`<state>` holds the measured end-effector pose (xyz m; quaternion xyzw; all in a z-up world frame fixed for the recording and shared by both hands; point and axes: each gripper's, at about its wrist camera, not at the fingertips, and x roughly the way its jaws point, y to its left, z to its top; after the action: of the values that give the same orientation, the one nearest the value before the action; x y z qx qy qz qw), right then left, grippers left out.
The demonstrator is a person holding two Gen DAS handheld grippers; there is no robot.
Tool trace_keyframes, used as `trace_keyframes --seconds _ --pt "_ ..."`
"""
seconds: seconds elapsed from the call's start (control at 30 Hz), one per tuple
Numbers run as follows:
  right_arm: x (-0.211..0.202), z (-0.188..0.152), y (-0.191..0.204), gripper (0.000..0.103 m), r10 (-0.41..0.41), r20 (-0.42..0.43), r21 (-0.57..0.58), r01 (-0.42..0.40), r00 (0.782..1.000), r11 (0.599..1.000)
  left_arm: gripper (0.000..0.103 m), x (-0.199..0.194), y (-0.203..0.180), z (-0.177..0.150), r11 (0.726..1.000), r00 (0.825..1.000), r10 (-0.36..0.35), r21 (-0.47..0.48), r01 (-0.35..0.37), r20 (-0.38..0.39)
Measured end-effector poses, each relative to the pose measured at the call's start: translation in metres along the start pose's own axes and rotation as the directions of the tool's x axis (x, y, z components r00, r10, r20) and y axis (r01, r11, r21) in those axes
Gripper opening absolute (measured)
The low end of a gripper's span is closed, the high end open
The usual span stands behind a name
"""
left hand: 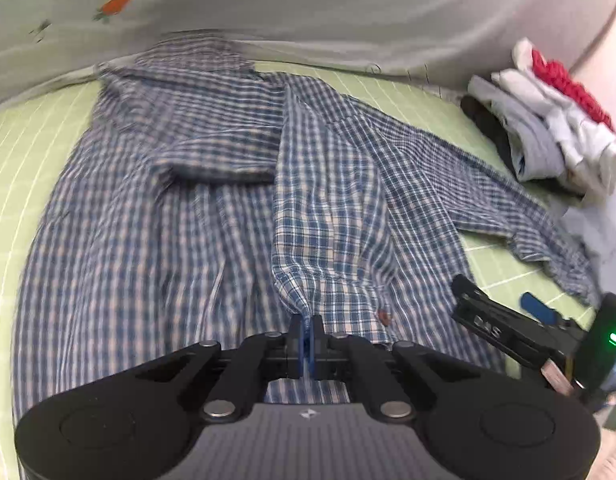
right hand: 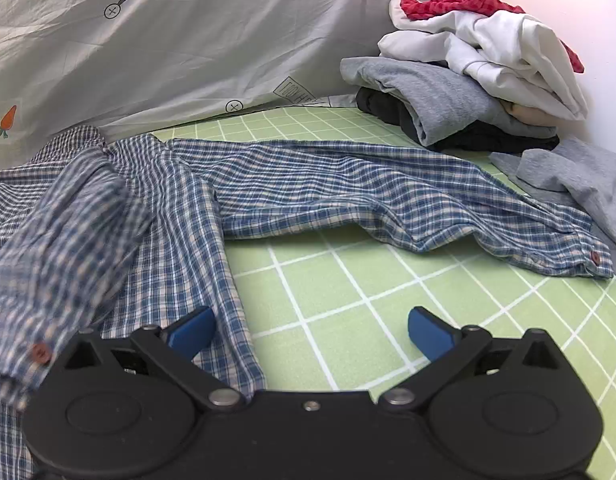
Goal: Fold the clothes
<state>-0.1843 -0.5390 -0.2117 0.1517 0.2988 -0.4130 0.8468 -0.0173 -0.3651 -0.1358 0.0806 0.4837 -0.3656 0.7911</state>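
A blue and white plaid shirt (left hand: 188,184) lies spread on the green gridded mat (left hand: 24,148). My left gripper (left hand: 306,330) is shut on a sleeve cuff of the shirt, which rises from its fingers as a raised fold over the shirt body. The right gripper (left hand: 507,312) shows at the lower right of the left wrist view. In the right wrist view the shirt (right hand: 347,196) stretches one sleeve across the mat (right hand: 347,300) to the right, its buttoned cuff (right hand: 591,260) lying flat. My right gripper (right hand: 309,330) is open, its left finger (right hand: 192,328) over the shirt's edge, nothing held.
A stack of folded clothes (right hand: 467,80), red, white, grey and black, sits at the back right by the wall. A loose grey garment (right hand: 575,184) lies beside it. A pale printed sheet (right hand: 148,48) rises behind the mat.
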Motion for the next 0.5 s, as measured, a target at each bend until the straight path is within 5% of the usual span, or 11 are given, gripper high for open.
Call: trace_keyframes --seconds 0.27,0.5 --pt "0.001 0.001 0.001 0.103 0.003 -0.001 -0.002 -0.003 1.000 1.000 0.002 -0.056 0.027 -0.049 0.985 1.000 -0.024 -0.172 0.026 0.014" --pt "0.000 0.001 0.001 0.103 0.002 -0.001 0.000 -0.002 1.000 1.000 0.002 -0.102 0.053 -0.089 0.940 0.998 -0.062 -0.336 0.065 0.019"
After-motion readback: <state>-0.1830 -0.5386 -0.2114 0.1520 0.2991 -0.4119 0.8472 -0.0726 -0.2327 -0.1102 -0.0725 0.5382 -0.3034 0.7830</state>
